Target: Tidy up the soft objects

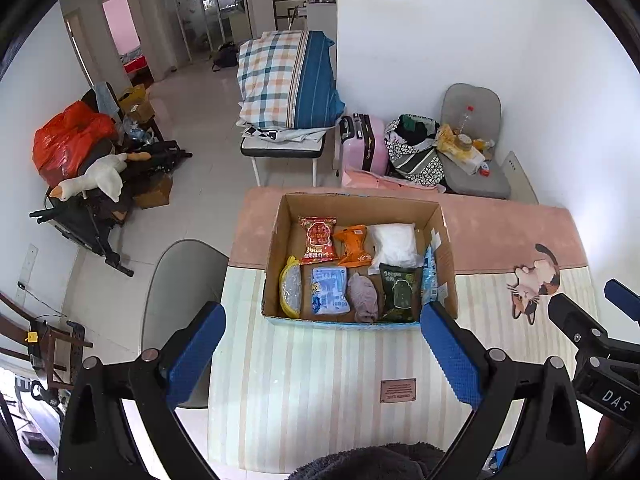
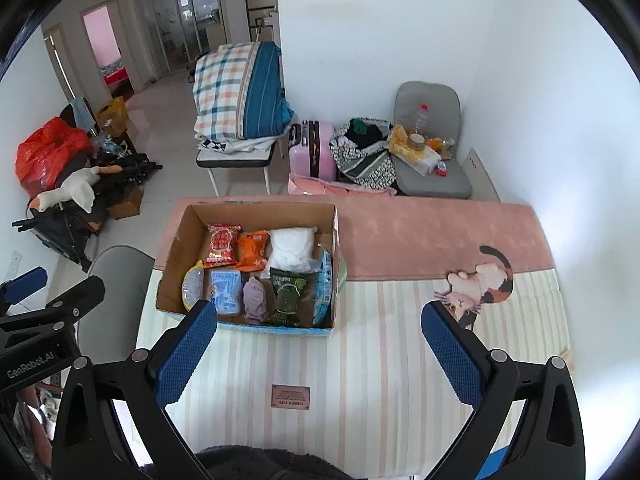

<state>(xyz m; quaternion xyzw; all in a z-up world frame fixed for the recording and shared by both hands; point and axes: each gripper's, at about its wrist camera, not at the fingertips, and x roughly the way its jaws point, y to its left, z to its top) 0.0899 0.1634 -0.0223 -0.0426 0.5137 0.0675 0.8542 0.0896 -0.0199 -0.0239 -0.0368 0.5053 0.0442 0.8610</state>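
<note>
left gripper [image 1: 320, 340] and right gripper [image 2: 320, 340] both hover above the near edge of the table [image 2: 360, 360], jaws spread wide, nothing held. cardboard box [image 2: 256, 210] sits toward the table's far left corner, on the mat. inside, laid flat: red packet [image 2: 222, 245], orange packet [image 2: 252, 254], white bag [image 2: 291, 249], blue packet [image 2: 227, 293], purple cloth [image 2: 254, 300], dark green packet [image 2: 289, 294].

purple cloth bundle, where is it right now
In both wrist views the purple cloth bundle lies in the cardboard box, front row, between the light blue packet and the dark green packet.
</note>
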